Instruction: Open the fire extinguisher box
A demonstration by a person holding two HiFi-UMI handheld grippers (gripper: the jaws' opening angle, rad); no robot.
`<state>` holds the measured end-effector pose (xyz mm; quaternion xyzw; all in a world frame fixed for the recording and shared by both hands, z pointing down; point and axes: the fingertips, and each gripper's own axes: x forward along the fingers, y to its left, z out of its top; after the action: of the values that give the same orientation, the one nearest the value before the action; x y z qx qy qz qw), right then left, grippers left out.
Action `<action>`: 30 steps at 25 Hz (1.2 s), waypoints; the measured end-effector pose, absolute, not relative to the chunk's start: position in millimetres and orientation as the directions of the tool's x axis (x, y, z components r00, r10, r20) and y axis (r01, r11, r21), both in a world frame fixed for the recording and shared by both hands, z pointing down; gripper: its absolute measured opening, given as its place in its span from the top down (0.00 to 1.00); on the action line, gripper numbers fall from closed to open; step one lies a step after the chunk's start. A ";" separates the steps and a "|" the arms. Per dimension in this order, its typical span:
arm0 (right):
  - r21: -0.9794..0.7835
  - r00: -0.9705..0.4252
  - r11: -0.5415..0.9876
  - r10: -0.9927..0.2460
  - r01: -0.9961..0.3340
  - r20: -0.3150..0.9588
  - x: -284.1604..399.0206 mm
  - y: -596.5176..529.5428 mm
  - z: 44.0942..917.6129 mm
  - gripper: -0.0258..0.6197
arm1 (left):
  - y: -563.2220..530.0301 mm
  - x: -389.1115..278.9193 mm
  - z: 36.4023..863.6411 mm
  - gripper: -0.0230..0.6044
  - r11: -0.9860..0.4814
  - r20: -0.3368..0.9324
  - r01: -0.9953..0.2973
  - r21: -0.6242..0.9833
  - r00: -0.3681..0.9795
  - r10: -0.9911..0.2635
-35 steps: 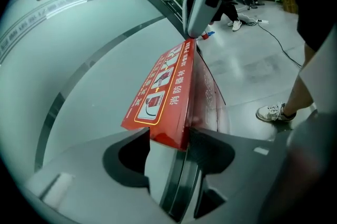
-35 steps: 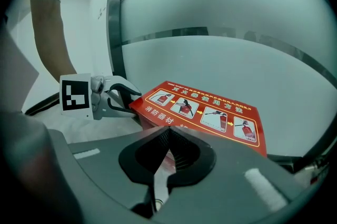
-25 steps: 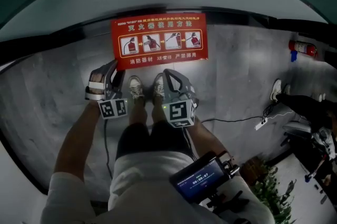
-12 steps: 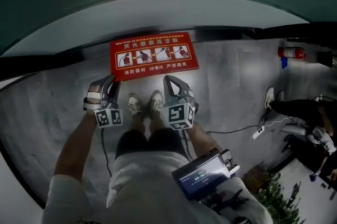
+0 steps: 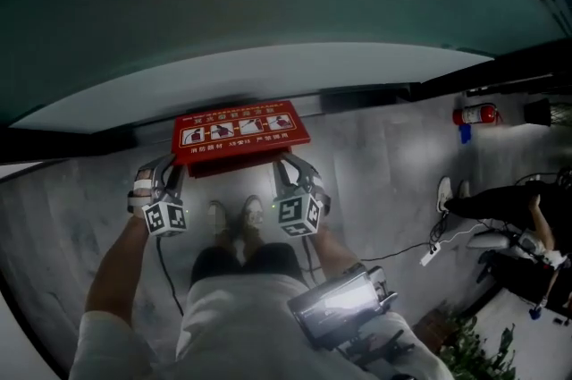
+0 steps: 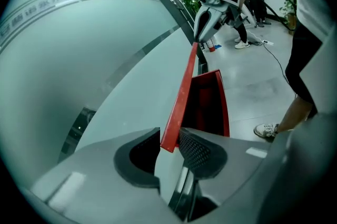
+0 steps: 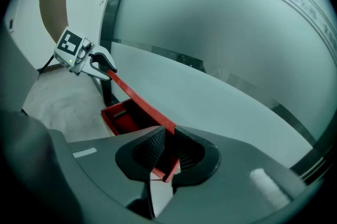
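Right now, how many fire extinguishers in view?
1: a red fire extinguisher on the floor by the wall, far right in the head view. More may sit hidden inside the box.

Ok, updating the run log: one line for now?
box lid: raised | left tongs: just closed further, on lid edge | right tongs: just opened further, on lid corner

A red fire extinguisher [image 5: 475, 114] is standing against the frosted glass wall [image 5: 268, 3] off to the right, a white power strip [image 5: 429, 256] is lying on the grey floor [image 5: 375, 181], another person's dark-clad legs [image 5: 492, 204] are stretching out nearby, and a green plant [image 5: 465, 350] is showing at the lower right corner.
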<state>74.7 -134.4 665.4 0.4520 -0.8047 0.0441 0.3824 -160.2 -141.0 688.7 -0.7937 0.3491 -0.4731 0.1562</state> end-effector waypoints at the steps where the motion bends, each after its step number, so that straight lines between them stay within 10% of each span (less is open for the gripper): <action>1: 0.287 -0.291 0.585 -0.698 -0.758 0.655 82.4 -135.9 667.2 0.84 | -140.3 -159.8 689.6 0.78 -0.704 0.640 -0.417 -0.575 0.307 -0.705; 13: 0.610 -0.120 0.609 -0.751 -0.508 0.650 135.8 -175.3 683.8 0.66 | -157.8 -165.6 676.0 0.78 -0.701 0.651 -0.493 -0.515 0.307 -0.694; 30: 0.732 -0.048 0.517 -0.829 -0.444 0.557 126.6 -248.6 647.6 0.76 | -210.1 -167.3 645.0 0.76 -0.663 0.601 -0.566 -0.489 0.332 -0.727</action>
<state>126.6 -248.6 647.6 0.4549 -0.6995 -0.1858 0.5189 -167.3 -210.1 645.0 -0.8104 0.3991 -0.4181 0.0961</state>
